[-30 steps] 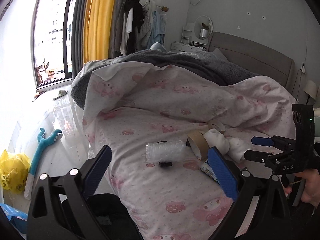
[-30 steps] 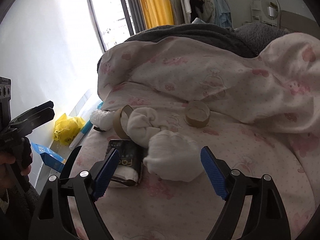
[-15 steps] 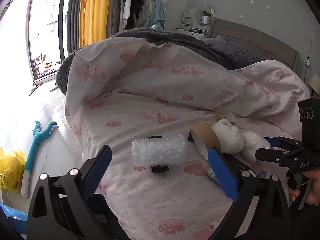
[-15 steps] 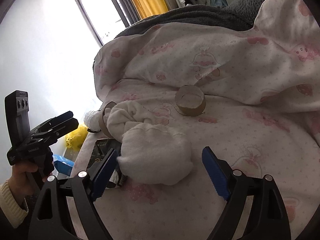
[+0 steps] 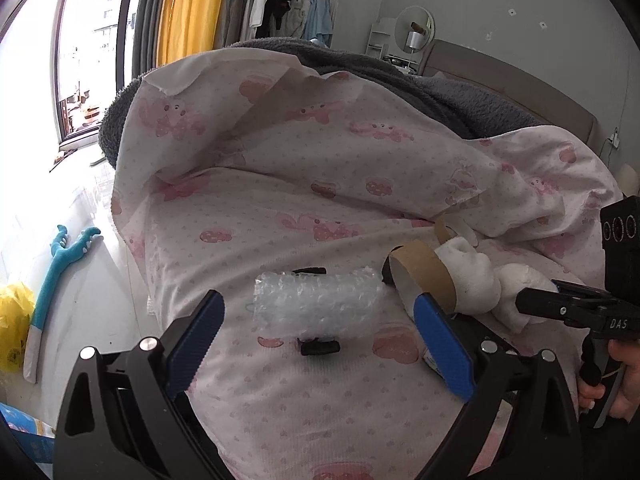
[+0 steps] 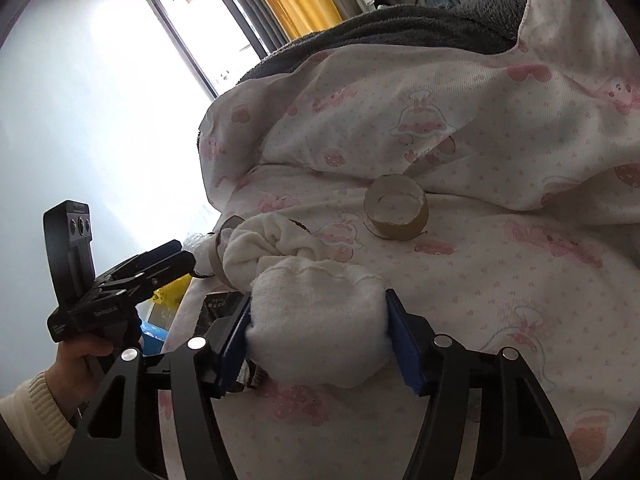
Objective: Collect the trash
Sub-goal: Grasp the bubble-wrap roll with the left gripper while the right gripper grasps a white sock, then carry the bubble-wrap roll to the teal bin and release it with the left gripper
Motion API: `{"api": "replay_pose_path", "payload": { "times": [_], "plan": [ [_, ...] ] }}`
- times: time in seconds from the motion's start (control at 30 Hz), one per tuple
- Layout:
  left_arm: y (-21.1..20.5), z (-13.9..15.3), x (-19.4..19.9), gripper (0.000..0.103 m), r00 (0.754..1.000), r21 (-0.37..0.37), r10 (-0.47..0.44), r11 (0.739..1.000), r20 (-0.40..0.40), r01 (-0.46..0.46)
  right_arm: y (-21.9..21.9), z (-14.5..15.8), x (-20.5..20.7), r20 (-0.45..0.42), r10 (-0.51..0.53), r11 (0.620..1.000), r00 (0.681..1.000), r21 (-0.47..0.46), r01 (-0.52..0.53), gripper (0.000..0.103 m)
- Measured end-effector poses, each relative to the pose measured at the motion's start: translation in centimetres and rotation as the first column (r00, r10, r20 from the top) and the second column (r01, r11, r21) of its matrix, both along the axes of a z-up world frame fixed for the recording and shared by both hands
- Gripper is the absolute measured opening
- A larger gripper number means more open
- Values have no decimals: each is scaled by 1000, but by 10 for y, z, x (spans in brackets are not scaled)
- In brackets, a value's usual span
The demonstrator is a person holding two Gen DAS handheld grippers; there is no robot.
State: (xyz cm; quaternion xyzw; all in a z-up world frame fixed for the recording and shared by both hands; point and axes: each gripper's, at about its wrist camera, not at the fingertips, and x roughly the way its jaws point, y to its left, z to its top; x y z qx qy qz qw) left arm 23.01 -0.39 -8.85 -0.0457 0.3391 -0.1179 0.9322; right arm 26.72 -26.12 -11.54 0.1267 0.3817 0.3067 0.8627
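Right gripper point(image 6: 318, 338): the blue pads have just been closing and now press on both flanks of the white cloth wad point(image 6: 316, 320), which sits squarely between them on the pink-patterned bedsheet point(image 6: 500, 288). The wad bulges above and below the pads; grip appears seated. A dark printed wrapper point(image 6: 218, 306) lies partly under the wad on its left side.

Left gripper point(image 5: 316, 344): fingers spread wide, nothing between the pads. The roll of bubble wrap point(image 5: 318, 306) lies directly ahead of the fingertips, its long axis running crosswise, left to right, so each end points toward a pad rather than the gap. A small black clip point(image 5: 320, 347) sits just in front of the roll, another behind it.

Just beyond the wad lies a second bundle of white cloth point(image 6: 272, 240), touching a cardboard tape core point(image 5: 424, 280). Farther back, a second cardboard ring point(image 6: 396, 206) lies apart, near the folded duvet point(image 6: 460, 112).

Judgement: the left hand is nearer the roll; it would need turning to span the roll's narrow width.
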Motion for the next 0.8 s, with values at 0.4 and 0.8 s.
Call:
{"api": "replay_pose_path", "payload": {
  "times": [0.4, 0.8],
  "plan": [
    [-4, -5, 9, 68, 1000, 21, 8, 1000, -25, -7, -5, 25, -11, 66, -69, 998, 995, 8, 69, 64],
    [7, 19, -6, 68, 999, -46, 25, 999, 47, -23, 18, 49, -20, 97, -70, 998, 993, 8, 70, 64]
  ]
}}
